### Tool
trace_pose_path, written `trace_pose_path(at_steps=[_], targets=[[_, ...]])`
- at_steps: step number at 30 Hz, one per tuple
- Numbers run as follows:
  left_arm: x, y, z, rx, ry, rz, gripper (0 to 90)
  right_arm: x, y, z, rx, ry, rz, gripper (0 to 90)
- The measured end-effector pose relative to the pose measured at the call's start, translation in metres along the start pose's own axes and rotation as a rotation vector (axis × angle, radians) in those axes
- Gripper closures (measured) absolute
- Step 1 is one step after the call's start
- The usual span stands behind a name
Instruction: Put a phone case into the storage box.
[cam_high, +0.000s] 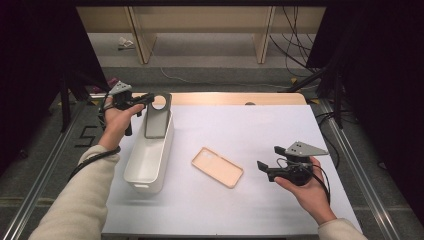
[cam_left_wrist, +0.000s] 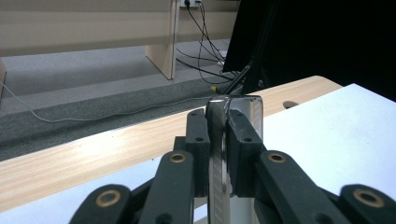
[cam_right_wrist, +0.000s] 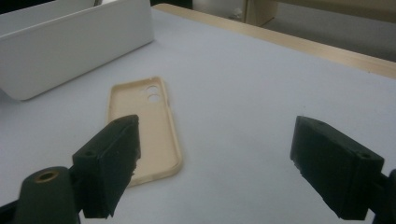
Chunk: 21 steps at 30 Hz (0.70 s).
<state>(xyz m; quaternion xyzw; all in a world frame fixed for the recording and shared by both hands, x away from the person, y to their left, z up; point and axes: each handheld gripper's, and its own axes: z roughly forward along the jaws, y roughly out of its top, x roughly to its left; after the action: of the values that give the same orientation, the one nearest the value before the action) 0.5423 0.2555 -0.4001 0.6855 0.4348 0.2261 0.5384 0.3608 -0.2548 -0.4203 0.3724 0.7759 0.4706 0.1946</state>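
The fingers (cam_left_wrist: 236, 144) of the left gripper (cam_high: 142, 98) are pressed shut on the top edge of a grey phone case (cam_high: 157, 117), which hangs upright in the upper left of the high view. Its lower end dips inside the white bin (cam_high: 136, 172) at the far end, its long axis near vertical, and its round camera hole sits just past the pads. In the left gripper view the case shows edge-on as a thin, glossy, slightly ribbed strip clamped between the two black pads.

The right gripper (cam_high: 267, 159) sits at the lower right of the high view, its fingers (cam_right_wrist: 109, 161) spread wide and holding nothing. The beige phone case (cam_high: 217, 167) lies flat on the tabletop (cam_high: 280, 125) in the middle of that view, open side up, its long axis running diagonally from upper left to lower right. It lies to the left of the right gripper and near it, so the right hand is much the nearer one; in the right gripper view the case's near end lies just beyond the left finger.

The beige case looks matte and soft-edged, with two small round holes at its far end. The bin is smooth, hard-looking plastic with rounded corners. The tabletop is plain white with a pale wood rim.
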Motion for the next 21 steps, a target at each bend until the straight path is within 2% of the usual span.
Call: trace_pose_path(at_steps=[21], targets=[[0.0035, -0.0017, 0.0018, 0.066, 0.064, 0.015, 75.0, 0.0004, -0.0004, 0.001, 0.004, 0.003, -0.002, 16.8]])
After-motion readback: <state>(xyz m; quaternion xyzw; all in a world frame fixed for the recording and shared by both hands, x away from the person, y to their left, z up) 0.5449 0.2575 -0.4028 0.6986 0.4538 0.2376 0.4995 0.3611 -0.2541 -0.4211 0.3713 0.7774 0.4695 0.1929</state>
